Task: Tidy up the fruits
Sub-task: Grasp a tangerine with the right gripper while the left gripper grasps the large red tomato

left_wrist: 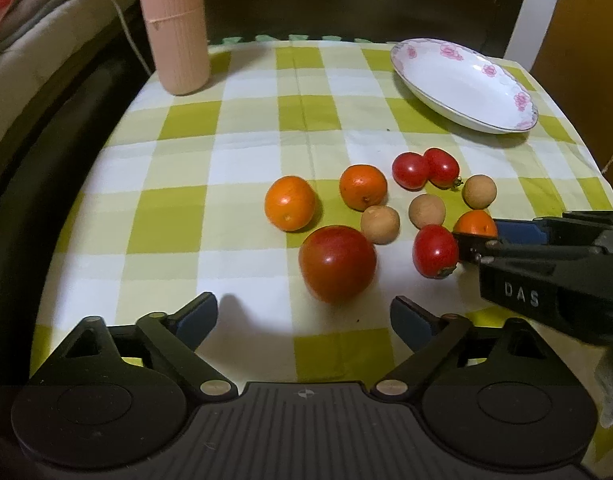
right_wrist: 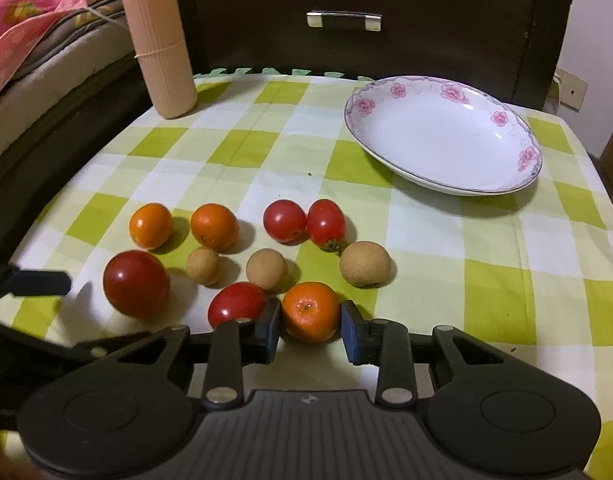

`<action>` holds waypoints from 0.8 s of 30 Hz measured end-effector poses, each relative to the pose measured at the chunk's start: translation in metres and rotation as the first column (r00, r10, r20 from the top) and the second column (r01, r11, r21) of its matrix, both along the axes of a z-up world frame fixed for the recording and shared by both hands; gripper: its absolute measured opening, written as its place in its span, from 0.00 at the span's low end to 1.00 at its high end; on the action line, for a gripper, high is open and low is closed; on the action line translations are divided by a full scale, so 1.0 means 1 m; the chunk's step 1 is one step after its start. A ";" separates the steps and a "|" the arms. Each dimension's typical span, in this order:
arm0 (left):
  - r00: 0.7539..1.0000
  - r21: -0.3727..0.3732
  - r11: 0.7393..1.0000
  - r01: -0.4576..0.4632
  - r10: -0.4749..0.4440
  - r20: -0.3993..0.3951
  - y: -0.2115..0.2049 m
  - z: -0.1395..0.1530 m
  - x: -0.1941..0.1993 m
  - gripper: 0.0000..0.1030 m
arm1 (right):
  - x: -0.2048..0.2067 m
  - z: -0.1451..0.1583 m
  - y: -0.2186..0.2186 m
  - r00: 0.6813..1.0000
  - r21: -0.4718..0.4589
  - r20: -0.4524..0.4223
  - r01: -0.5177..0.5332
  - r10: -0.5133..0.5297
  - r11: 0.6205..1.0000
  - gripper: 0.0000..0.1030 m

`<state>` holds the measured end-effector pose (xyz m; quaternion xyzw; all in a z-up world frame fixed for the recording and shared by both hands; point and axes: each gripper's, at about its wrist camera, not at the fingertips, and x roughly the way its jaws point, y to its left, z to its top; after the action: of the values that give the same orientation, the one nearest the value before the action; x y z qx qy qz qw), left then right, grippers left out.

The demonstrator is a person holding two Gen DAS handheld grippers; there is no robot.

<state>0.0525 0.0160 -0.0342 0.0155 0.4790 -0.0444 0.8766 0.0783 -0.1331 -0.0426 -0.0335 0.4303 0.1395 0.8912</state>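
While both cameras look over the same green-and-white checked tablecloth [right_wrist: 506, 240], only the right wrist view takes in the whole dark drawer front [right_wrist: 358, 48] with its metal handle [right_wrist: 343, 20], plus a pink floral blanket [right_wrist: 30, 32] off to the left. Next biggest is the white plate [right_wrist: 442, 136] with pink flowers on the rim, sitting bare at the far right of the cloth, well apart from the fruit. A tall ribbed peach-coloured container [left_wrist: 176, 24] stands upright at the far left corner.

Fruit is all loose on the cloth in one cluster: a big red tomato [left_wrist: 337, 263], three small oranges, three cherry tomatoes and three little brown round ones.

Right gripper [right_wrist: 311, 326] is down low with its blue pads either side of the nearest orange [right_wrist: 310, 311], pressed up against it, so it's clamped on that one. From the left wrist view you see it reaching in sideways from the right, and most of that orange is hidden behind its finger. One cherry tomato [right_wrist: 236, 304] sits just beside the left pad.

Left gripper [left_wrist: 304, 318] hovers just short of the big tomato, jaws spread wide, nothing in them.
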 end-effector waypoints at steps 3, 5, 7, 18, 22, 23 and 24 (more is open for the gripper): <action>1.000 -0.003 1.000 0.017 -0.017 0.003 -0.003 -0.002 0.004 0.88 | -0.001 0.001 -0.003 1.000 0.011 -0.006 0.001 -0.001 1.000 0.30; 1.000 -0.003 1.000 0.012 -0.012 0.004 -0.004 -0.004 0.008 0.87 | -0.002 0.001 -0.007 1.000 0.018 -0.010 0.011 -0.011 1.000 0.29; 1.000 -0.006 1.000 0.007 -0.007 0.003 -0.004 -0.007 0.013 0.87 | -0.003 0.001 -0.011 1.000 0.026 -0.010 0.018 -0.017 0.999 0.29; 0.999 0.033 0.999 0.024 -0.025 0.030 -0.010 -0.017 0.018 1.00 | -0.004 0.001 -0.018 0.999 0.061 -0.017 0.044 -0.043 0.997 0.30; 0.999 0.036 0.999 0.019 -0.020 0.034 -0.012 -0.017 0.017 0.99 | -0.005 0.001 -0.018 0.999 0.058 -0.018 0.045 -0.044 0.997 0.30; 0.999 0.038 0.999 0.018 -0.019 0.036 -0.012 -0.016 0.016 0.99 | -0.005 0.001 -0.018 0.999 0.060 -0.021 0.045 -0.043 0.997 0.30; 0.999 0.038 0.999 0.015 -0.017 0.038 -0.012 -0.015 0.015 0.96 | -0.005 0.001 -0.019 0.999 0.061 -0.022 0.046 -0.045 0.997 0.30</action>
<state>0.0678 0.0043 -0.0494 0.0367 0.4628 -0.0420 0.8847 0.0734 -0.1520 -0.0412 0.0052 0.4359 0.1327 0.8902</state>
